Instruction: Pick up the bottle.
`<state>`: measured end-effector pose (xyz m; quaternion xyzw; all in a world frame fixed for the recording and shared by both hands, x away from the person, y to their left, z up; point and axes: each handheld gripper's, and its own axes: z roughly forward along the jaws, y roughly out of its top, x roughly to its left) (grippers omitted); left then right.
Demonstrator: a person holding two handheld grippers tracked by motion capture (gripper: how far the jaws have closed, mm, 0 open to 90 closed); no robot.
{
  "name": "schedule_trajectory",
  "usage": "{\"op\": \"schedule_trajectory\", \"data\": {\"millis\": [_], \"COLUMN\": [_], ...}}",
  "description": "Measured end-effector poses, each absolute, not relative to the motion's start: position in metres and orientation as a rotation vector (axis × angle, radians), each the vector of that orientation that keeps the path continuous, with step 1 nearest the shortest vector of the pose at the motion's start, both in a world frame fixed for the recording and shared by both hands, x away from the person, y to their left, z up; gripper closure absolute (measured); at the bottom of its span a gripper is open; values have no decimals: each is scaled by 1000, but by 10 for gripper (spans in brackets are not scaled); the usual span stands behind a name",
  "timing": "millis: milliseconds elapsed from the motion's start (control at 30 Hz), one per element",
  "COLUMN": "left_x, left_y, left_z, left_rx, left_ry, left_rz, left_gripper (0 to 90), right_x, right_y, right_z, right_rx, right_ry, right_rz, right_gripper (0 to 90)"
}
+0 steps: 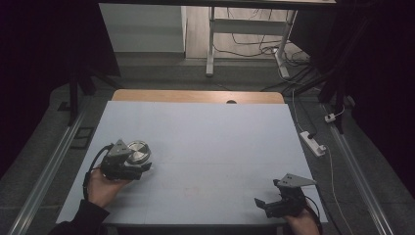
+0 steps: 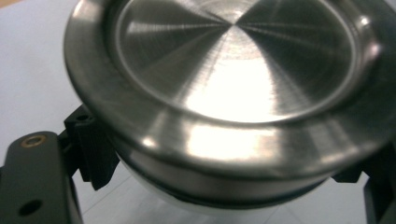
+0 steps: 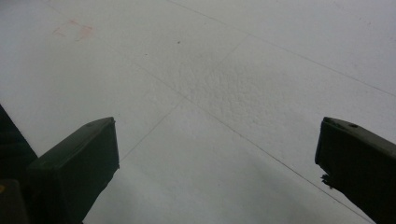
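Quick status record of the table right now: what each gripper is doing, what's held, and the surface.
left gripper: shut on the metal-lidded container, at the left of the table
container: round, brushed steel top, pale body below the rim; whether it touches the table cannot be told
right gripper: open, nothing between the jaws, near the front right corner
table: pale sheet with faint seams and a faint reddish mark

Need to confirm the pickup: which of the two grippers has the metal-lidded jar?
The left gripper, at the table's left: its jaws clamp the round metal-lidded jar. The right gripper is open over bare table.
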<state>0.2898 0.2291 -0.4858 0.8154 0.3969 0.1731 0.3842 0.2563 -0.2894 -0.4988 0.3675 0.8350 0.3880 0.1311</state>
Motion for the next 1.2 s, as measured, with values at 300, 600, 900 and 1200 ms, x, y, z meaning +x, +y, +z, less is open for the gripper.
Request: {"op": "schedule_trajectory", "data": {"millis": [300, 600, 900, 1200], "left_x": [295, 304, 313, 318], "left_y": [210, 191, 165, 141], "left_z": [-473, -462, -449, -439], "left_rx": [2100, 2124, 2154, 2181], "left_ry": [923, 846, 755, 675], "left_rz": [418, 378, 356, 332], "left_gripper": [157, 157, 157, 157], "right_x": [256, 256, 256, 256], "right_y": [-289, -289, -290, -290], "right_z": [-499, -499, -499, -499], "right_rx": [1067, 1068, 1067, 1068], "right_ry": [2424, 2424, 2423, 2424], "right_rz": [1126, 1126, 1130, 1131], "right_gripper": [0, 0, 0, 0]}}
